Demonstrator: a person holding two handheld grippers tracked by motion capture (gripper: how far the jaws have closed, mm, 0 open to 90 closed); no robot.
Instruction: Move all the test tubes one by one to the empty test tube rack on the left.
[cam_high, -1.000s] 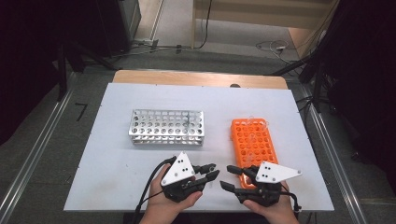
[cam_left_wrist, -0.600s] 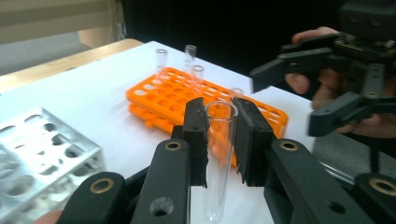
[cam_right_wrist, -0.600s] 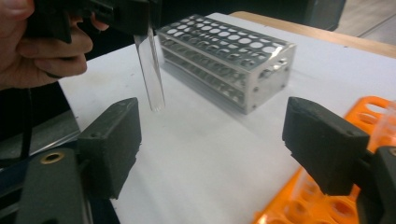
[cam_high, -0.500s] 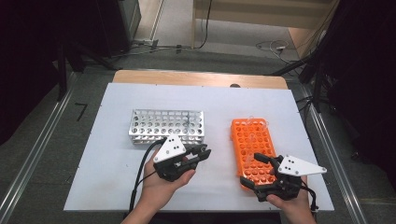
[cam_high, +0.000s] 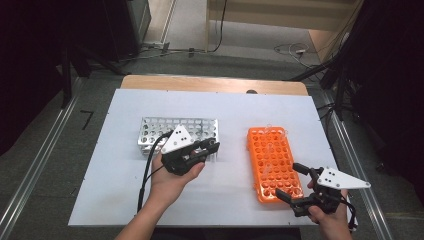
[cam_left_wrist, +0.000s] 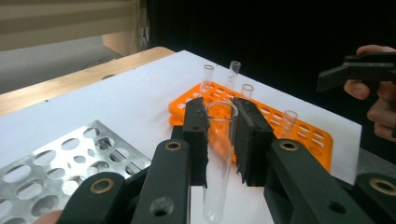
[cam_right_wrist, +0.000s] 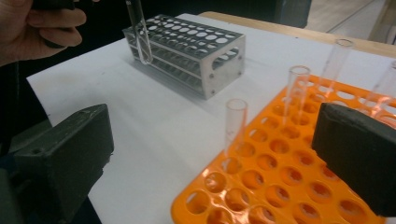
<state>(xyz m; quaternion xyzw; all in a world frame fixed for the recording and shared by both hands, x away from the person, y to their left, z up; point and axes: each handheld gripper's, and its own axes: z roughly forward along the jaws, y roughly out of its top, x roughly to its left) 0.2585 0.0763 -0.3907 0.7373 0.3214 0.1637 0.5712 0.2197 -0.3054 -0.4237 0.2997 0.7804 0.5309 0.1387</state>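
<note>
One clear glass test tube (cam_left_wrist: 219, 154) sits clamped in our left gripper (cam_left_wrist: 219, 140); next we seat it in the perforated metal rack (cam_high: 177, 131). Our right gripper (cam_high: 295, 182), jaws just opened, holds nothing.

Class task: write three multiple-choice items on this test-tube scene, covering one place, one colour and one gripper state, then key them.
1. Where is the silver metal rack?
A left of the orange plastic rack
B right of it
C on top of it

2. What colour is the rack nearest the right gripper?
A blue
B orange
C green

3. What is the left gripper doing?
A standing open
B clamping a clear glass test tube
C clamping a rack

Key: 1 A, the high view shows it; 2 B, it lies beside that gripper; 3 B, its jaws press the tube.
</note>
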